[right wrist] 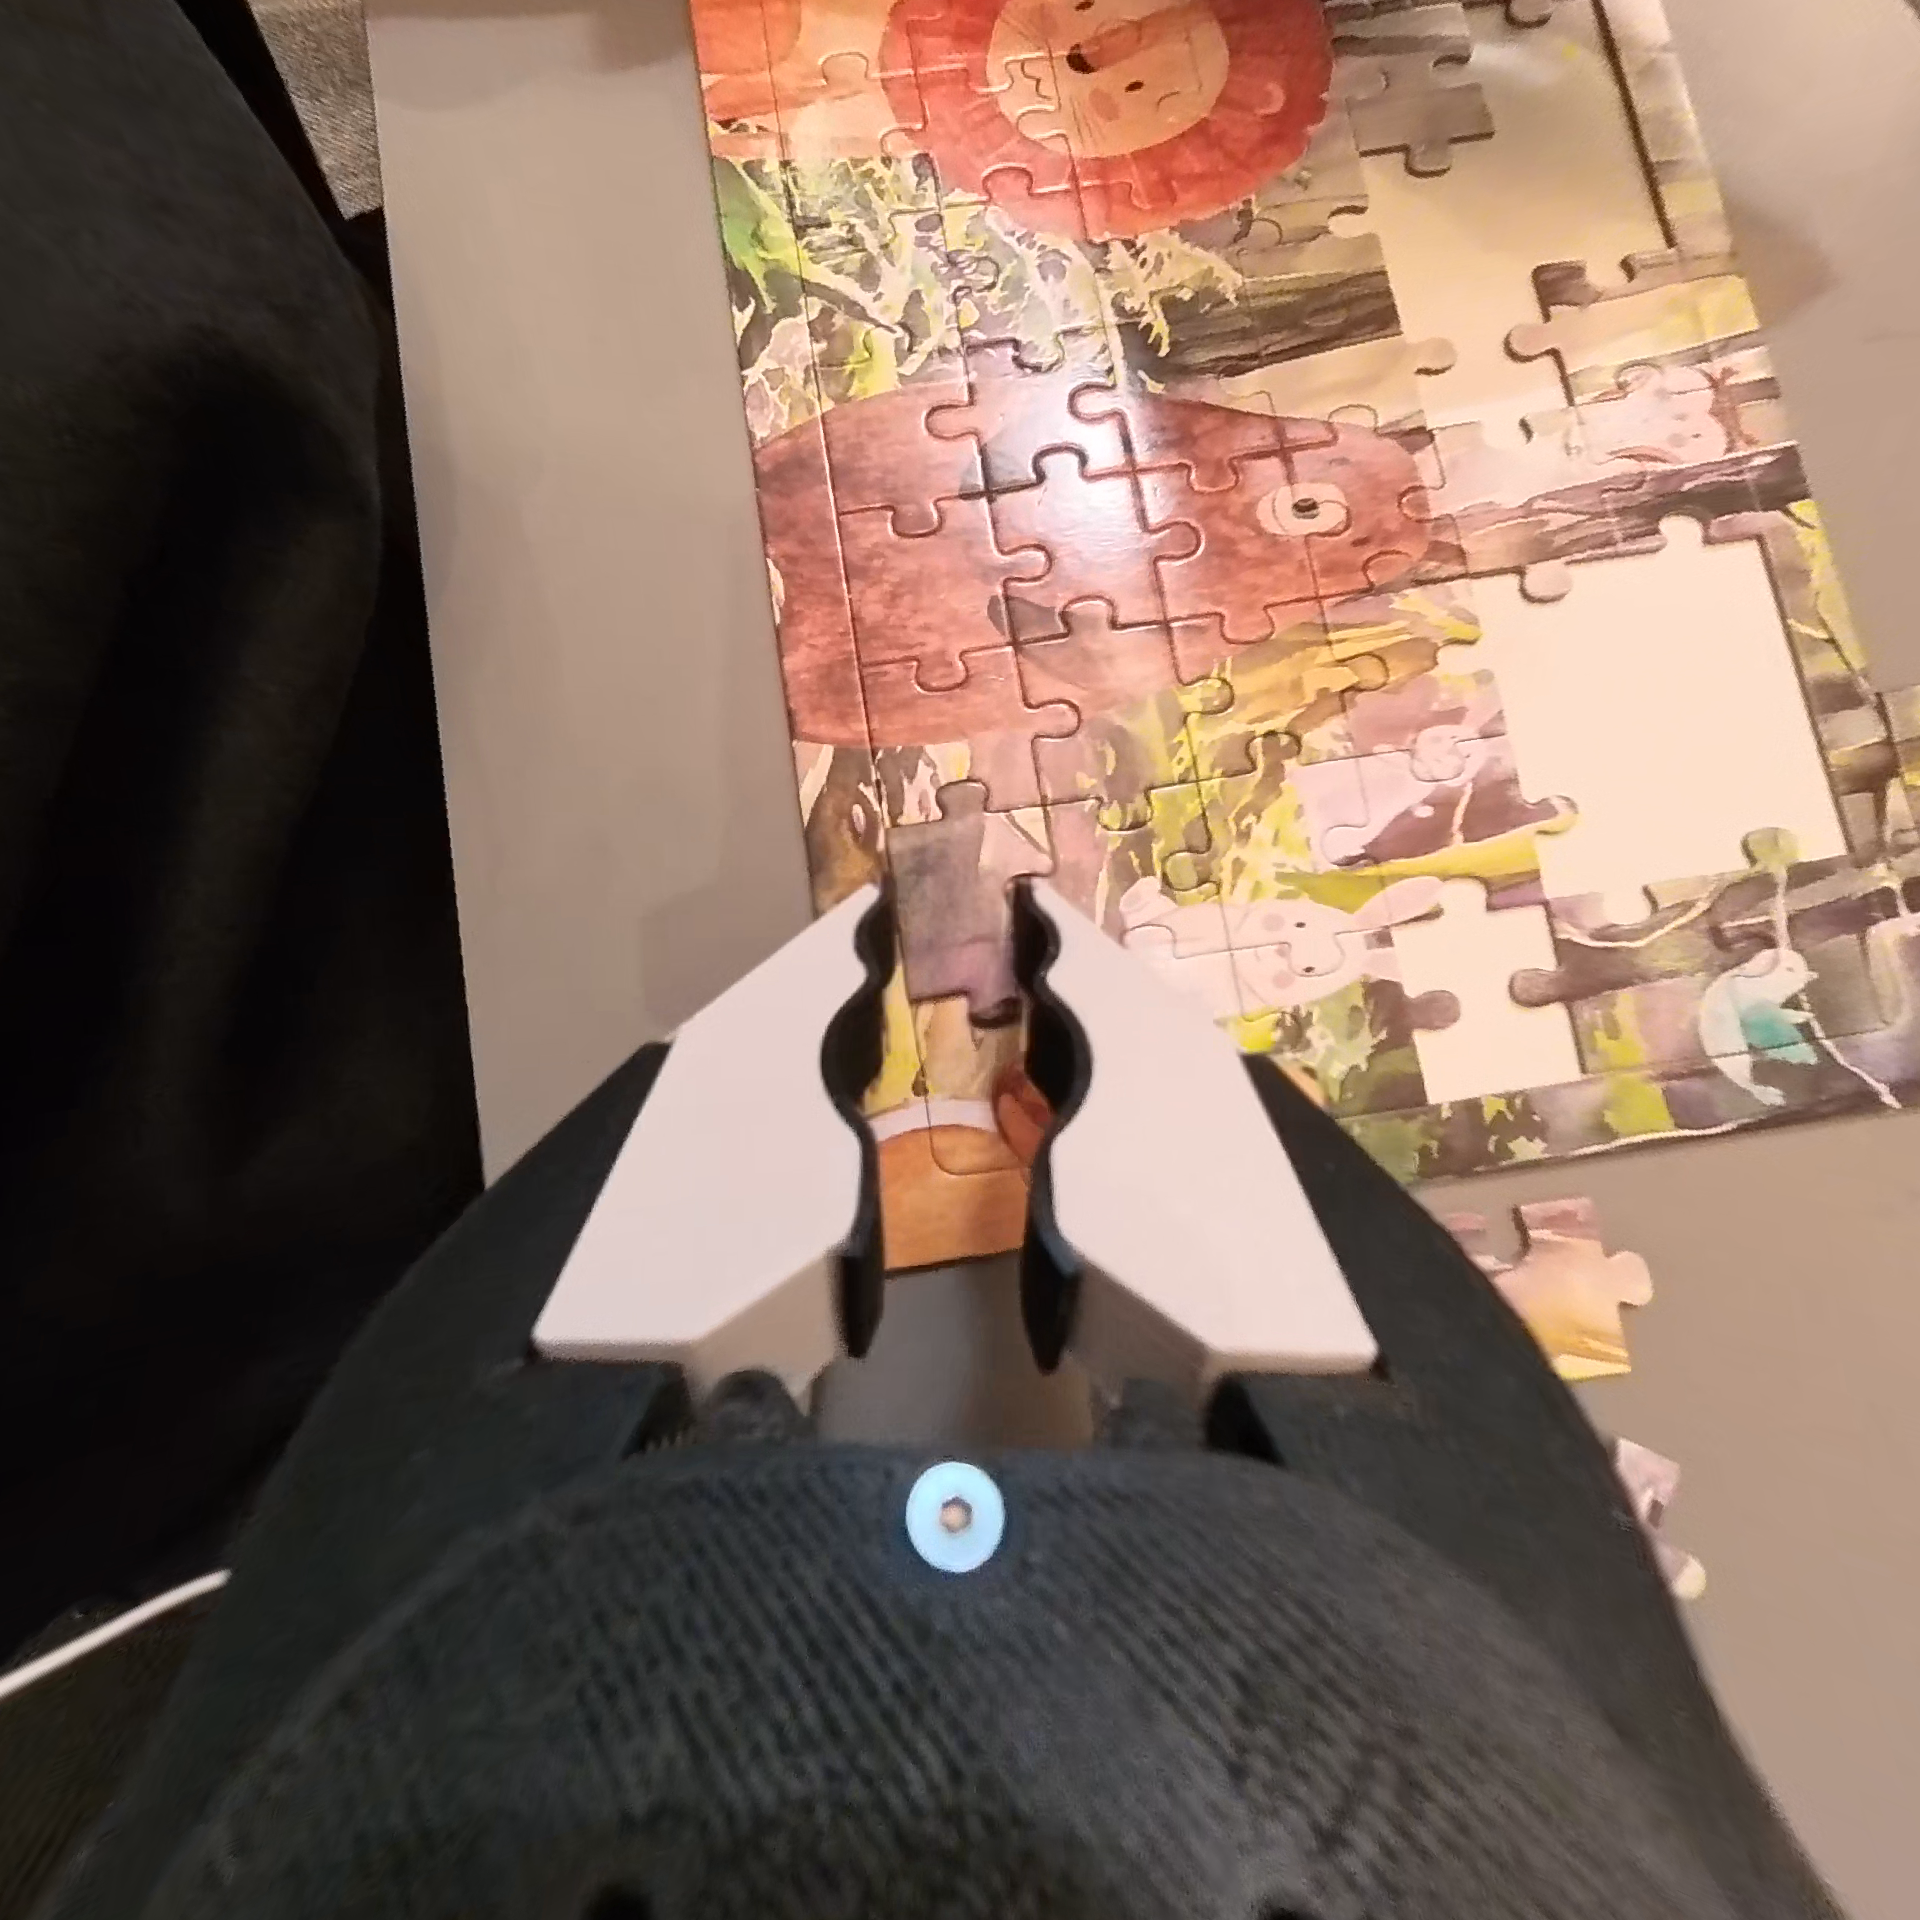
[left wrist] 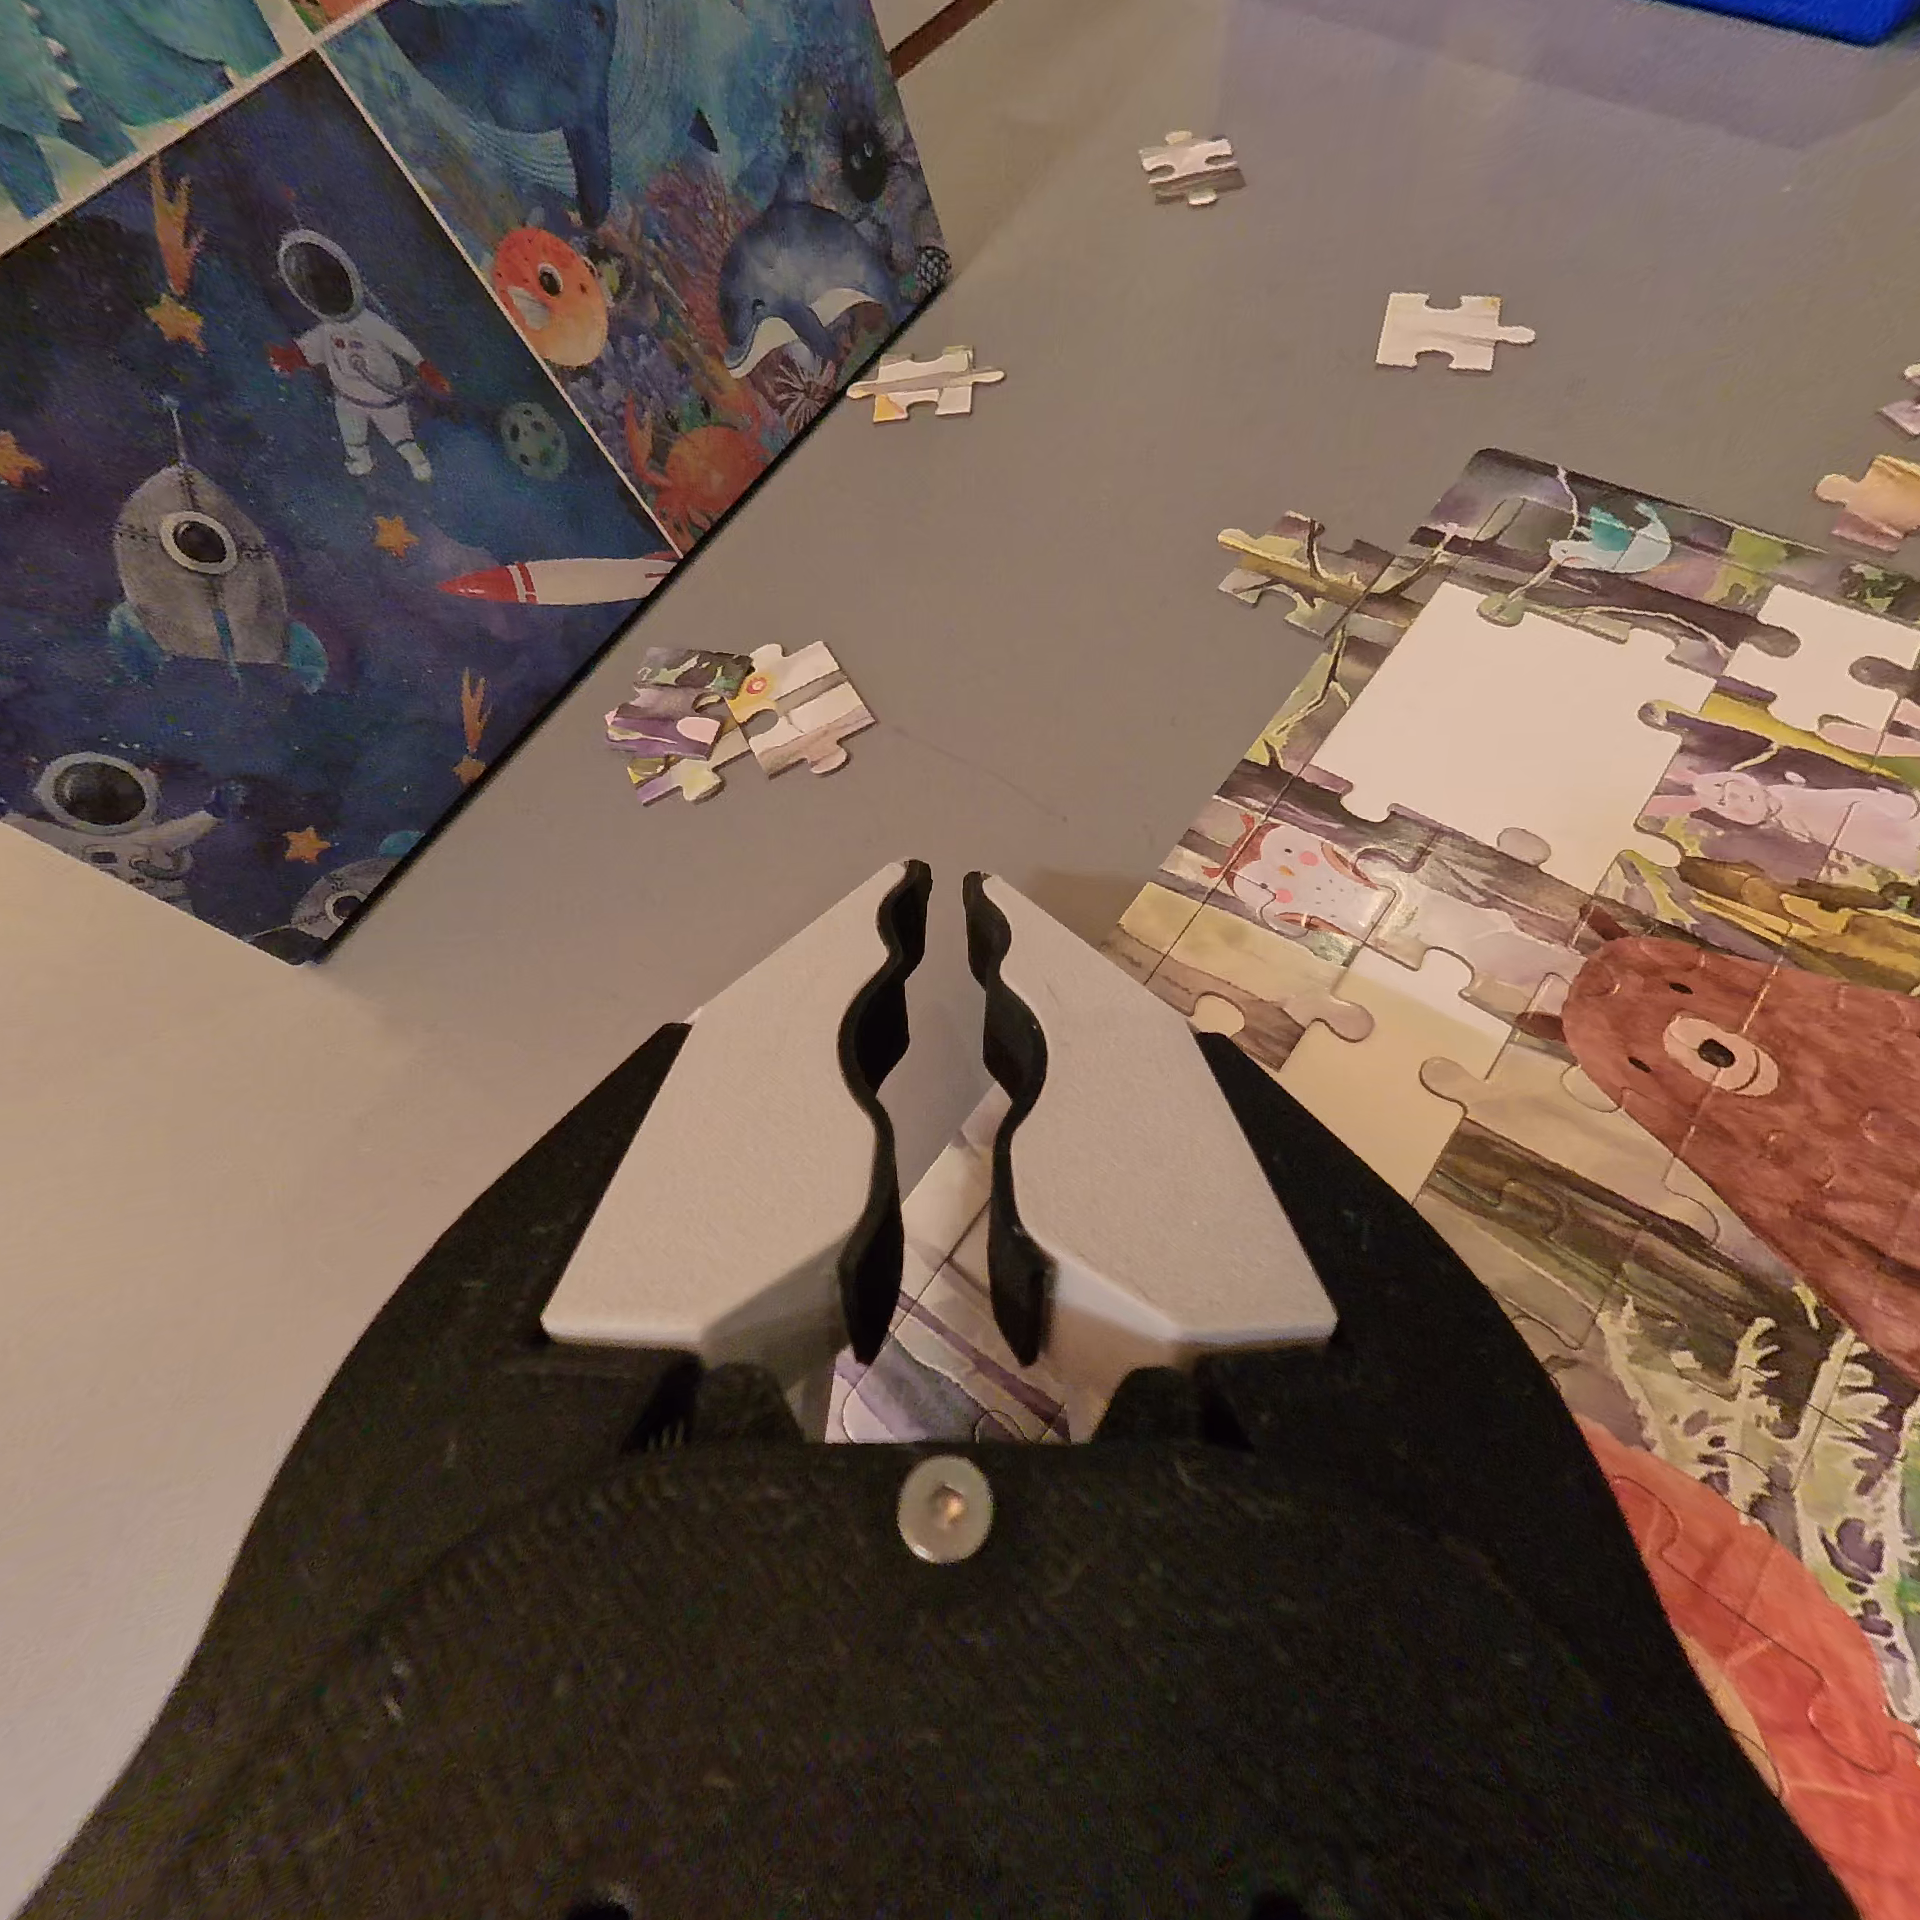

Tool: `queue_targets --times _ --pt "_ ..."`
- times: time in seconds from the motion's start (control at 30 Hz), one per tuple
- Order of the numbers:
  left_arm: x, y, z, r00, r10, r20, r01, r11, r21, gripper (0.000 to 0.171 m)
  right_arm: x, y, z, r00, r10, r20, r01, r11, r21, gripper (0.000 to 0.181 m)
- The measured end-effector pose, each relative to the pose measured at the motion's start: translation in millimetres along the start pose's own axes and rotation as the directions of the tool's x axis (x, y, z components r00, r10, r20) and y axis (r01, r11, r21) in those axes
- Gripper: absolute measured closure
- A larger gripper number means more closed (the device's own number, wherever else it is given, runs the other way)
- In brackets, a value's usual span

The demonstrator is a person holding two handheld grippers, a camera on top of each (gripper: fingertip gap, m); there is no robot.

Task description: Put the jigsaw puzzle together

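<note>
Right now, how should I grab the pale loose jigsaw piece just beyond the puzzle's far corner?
The pale cardboard jigsaw piece lies flat on the grey table, clear of neighbours. Come straight down from above, probably closing the jaws across its two straighter long edges, avoiding the tabs on its right.

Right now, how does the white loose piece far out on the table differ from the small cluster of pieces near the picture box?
The white loose piece lies alone and shows an almost blank, pale face; the cluster of pieces is several pieces lying together, with purple, grey and yellow print. The white piece lies farther from the left gripper, beyond the puzzle's far corner; the cluster lies closer, beside the picture box. Both lie flat on the grey table, outside the puzzle.
</note>
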State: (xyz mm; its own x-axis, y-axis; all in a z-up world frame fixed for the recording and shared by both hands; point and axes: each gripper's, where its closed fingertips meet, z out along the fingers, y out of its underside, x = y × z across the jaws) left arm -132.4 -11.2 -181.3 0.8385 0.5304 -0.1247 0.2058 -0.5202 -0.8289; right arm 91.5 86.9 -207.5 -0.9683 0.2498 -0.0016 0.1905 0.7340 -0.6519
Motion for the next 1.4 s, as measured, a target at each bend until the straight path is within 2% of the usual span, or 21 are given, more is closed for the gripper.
queue_targets --times 0.4,0.47,0.67,0.93,1.13,1.4 --pt "0.3 0.1 -0.2 1.000 0.002 0.000 -0.002 1.000 0.000 0.166 2.7 0.2 -1.6 1.000 -0.004 -0.002 0.004 1.000 -0.012 0.164" --pt "0.3 0.1 -0.2 1.000 0.001 -0.001 -0.001 1.000 -0.001 0.166 -1.8 -2.8 -3.8 1.000 -0.005 0.021 0.005 1.000 0.002 0.175" --pt "0.9 0.6 0.3 1.000 0.007 0.000 -0.007 1.000 -0.005 0.166 0.5 -5.1 -10.4 1.000 0.013 0.010 -0.013 1.000 0.025 0.176" --pt "0.9 0.3 0.0 1.000 0.005 0.000 -0.005 1.000 -0.003 0.166 14.7 -9.7 -18.2 0.997 -0.006 -0.080 0.010 0.999 0.047 0.173" --pt "1.1 0.4 0.2 1.000 0.005 -0.001 -0.005 1.000 -0.004 0.166 36.9 -18.9 -27.8 0.977 -0.030 -0.211 0.052 0.994 0.098 0.171" --pt "1.1 0.3 -0.1 1.000 0.002 -0.002 -0.002 1.000 -0.002 0.166 34.1 -18.4 -24.3 0.984 -0.047 -0.175 0.061 0.995 0.081 0.171"
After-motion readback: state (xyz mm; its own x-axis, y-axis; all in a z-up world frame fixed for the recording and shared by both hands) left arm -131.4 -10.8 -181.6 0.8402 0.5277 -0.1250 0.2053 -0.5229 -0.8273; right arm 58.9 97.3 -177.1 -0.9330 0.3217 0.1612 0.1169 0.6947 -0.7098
